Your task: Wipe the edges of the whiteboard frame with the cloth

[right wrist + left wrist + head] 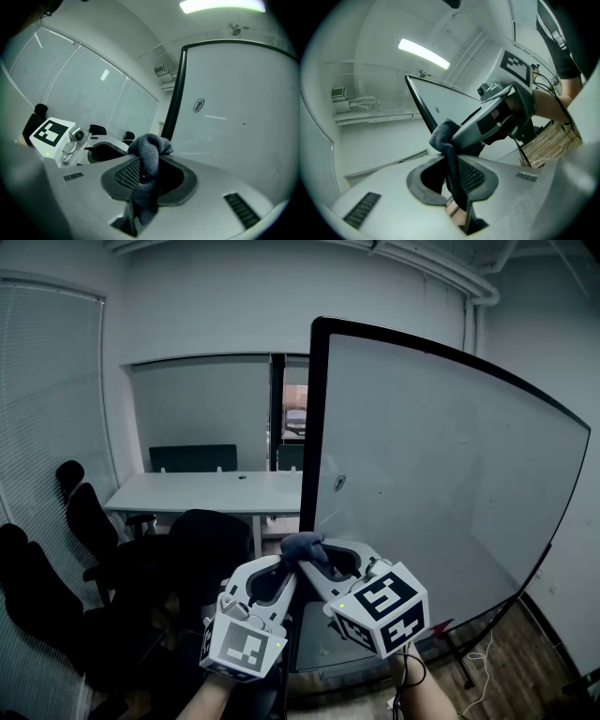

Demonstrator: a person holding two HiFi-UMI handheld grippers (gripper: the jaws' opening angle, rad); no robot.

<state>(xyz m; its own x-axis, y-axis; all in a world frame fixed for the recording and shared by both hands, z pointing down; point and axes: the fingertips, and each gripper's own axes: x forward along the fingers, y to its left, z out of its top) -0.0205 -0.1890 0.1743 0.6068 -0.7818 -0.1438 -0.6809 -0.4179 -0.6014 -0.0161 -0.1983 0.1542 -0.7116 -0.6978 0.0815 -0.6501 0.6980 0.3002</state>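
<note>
- Lining the wall well to the left of the whiteboard [441, 474], black office chairs [89, 521] stand in a row under closed blinds [47, 418].
- A long pale desk [202, 491] runs behind the whiteboard's left side, and another dark chair back is pushed up against its near edge.
- The left gripper [279, 570] is held low in front of the whiteboard's bottom left corner, its jaws drawn narrow and pinching one end of the cloth [305, 544].
- The grey-blue cloth is bunched in a small hump between the two gripper tips, just in front of the lower part of the whiteboard's black frame [317, 427]; whether it touches the frame cannot be told.
- The right gripper [323, 557], with its marker cube toward the camera, meets the left one tip to tip before the same corner, its jaws closed narrow on the cloth's other end.
- The whiteboard itself stands upright and fills the right half of the head view, its surface bare but for faint marks.
- Below the whiteboard's right end, a white cable [483, 667] lies on the wooden floor [525, 638].
</note>
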